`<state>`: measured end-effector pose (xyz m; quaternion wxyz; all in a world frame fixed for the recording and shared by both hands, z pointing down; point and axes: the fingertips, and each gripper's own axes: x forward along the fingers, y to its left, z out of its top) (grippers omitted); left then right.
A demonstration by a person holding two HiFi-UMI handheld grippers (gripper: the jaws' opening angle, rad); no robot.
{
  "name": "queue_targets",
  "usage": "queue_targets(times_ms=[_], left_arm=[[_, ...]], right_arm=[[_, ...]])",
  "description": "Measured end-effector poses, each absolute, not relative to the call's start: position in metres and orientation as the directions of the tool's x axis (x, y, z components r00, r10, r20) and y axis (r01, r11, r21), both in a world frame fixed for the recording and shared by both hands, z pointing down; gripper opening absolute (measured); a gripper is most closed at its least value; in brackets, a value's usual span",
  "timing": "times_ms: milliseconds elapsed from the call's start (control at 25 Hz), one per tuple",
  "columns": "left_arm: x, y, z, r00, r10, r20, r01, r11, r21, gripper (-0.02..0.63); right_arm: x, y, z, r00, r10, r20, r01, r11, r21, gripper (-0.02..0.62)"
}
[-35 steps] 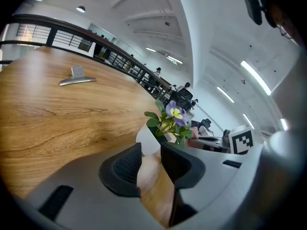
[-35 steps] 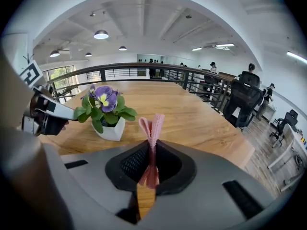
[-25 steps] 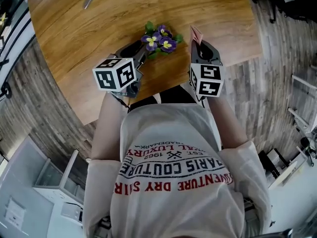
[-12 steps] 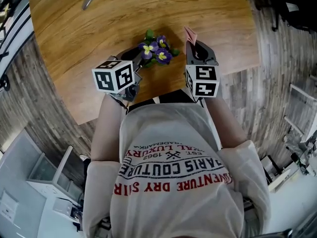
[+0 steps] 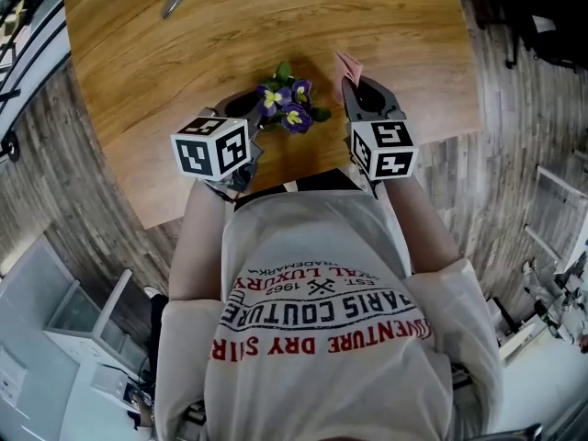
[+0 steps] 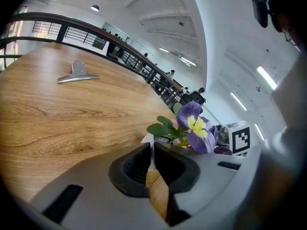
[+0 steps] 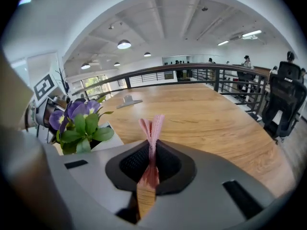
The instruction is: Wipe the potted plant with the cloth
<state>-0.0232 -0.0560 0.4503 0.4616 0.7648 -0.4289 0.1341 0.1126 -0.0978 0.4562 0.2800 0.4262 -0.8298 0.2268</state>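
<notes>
the left gripper (image 6: 152, 150) has just been closing its jaws, and they now stand almost together, pinching the thin white rim of the pot (image 6: 147, 139). the potted plant (image 5: 289, 107), purple flowers over green leaves, stands on the wooden table (image 5: 230, 35) near its front edge, between the two grippers. the right gripper (image 7: 151, 164) is clamped on the folded pink cloth (image 7: 151, 128), whose end sticks up past its jaws. compared with a second ago, this gripper leans more toward the plant and sits a little closer to it, cloth just beside the leaves, not touching. a metal clip (image 6: 76, 73) lies well apart at the table's far side.
</notes>
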Motion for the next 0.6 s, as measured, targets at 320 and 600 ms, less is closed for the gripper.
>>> queue_targets(times_ms=[320, 600], left_arm=[[-0.032, -0.066, 0.386, 0.641, -0.579, 0.504, -0.737, -0.281, 0.614, 0.034], [-0.044, -0.065, 0.360, 0.689, -0.579, 0.437, -0.674, -0.289, 0.680, 0.031]], right_arm=[[0.068, -0.085, 0.442, -0.816, -0.345, 0.463, -0.563, 0.657, -0.501, 0.044], [0.027, -0.076, 0.432, -0.913, -0.268, 0.307, -0.404, 0.686, -0.605, 0.044]])
